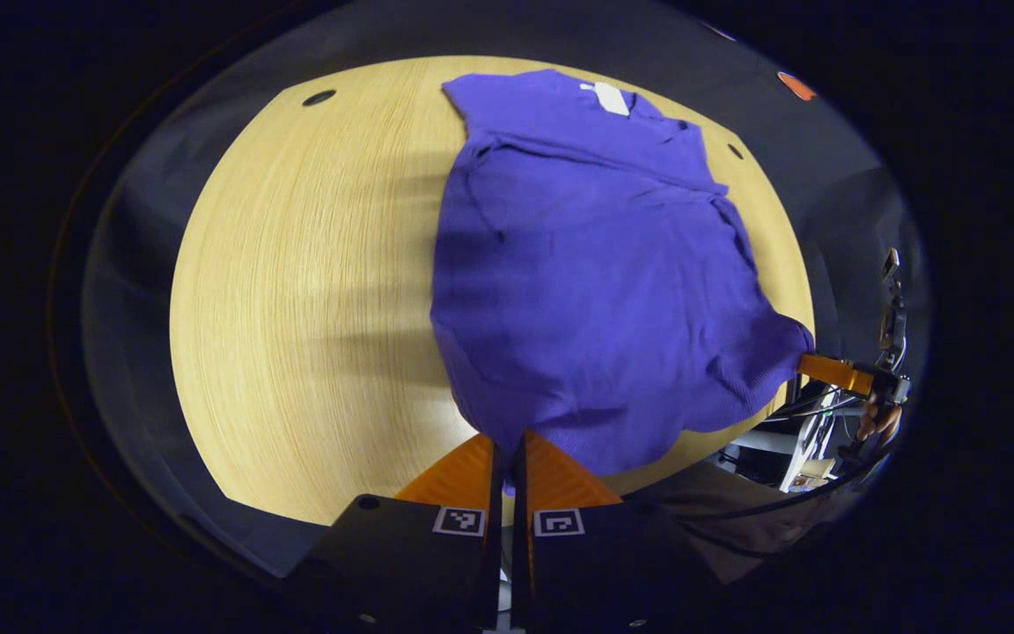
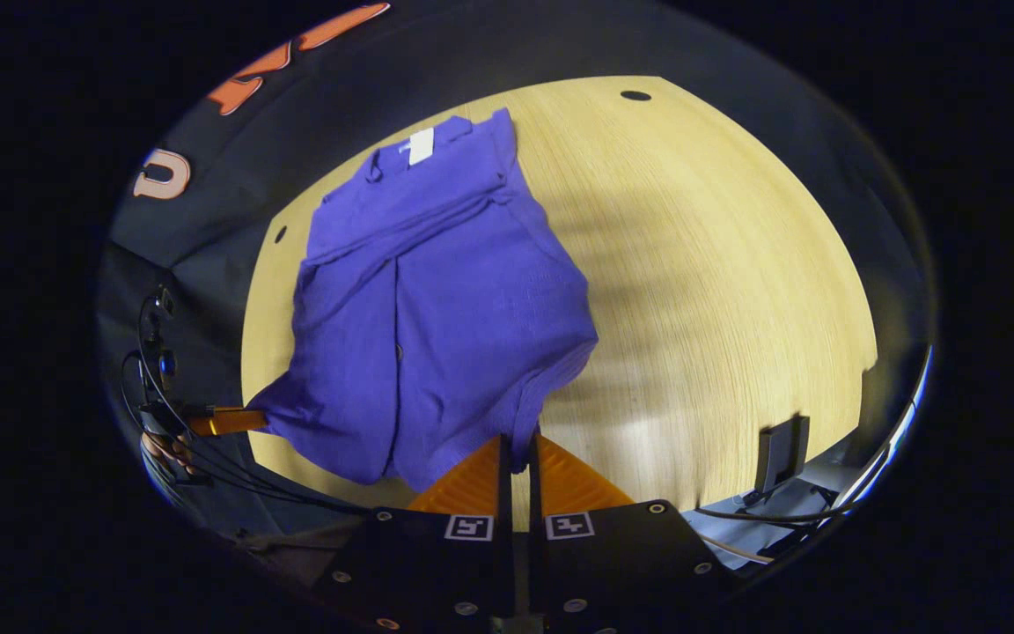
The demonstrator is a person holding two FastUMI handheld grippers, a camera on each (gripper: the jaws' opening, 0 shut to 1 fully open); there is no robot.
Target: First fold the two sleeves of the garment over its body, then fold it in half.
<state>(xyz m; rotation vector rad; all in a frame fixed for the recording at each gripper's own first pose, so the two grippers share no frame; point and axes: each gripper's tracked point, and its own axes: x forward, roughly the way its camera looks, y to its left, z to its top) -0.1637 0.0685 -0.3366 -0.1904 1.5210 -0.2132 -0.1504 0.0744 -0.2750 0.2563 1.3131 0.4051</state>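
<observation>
Left claw (image 1: 508,458) and right claw (image 2: 518,458) each clamp a hem corner of the purple garment (image 1: 586,291), which extends ahead of both across the worktop (image 1: 296,308), sleeves folded in; this two-corner hold appears to prepare the half fold.

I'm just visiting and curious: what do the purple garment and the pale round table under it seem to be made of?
The purple garment looks like a soft knit fabric, matte: it drapes, wrinkles and shows fine ribbing near its hem. The pale round table looks like wood or a wood-grain laminate, smooth with a slight sheen: fine parallel grain lines run across it. Which one, I can't tell.
</observation>
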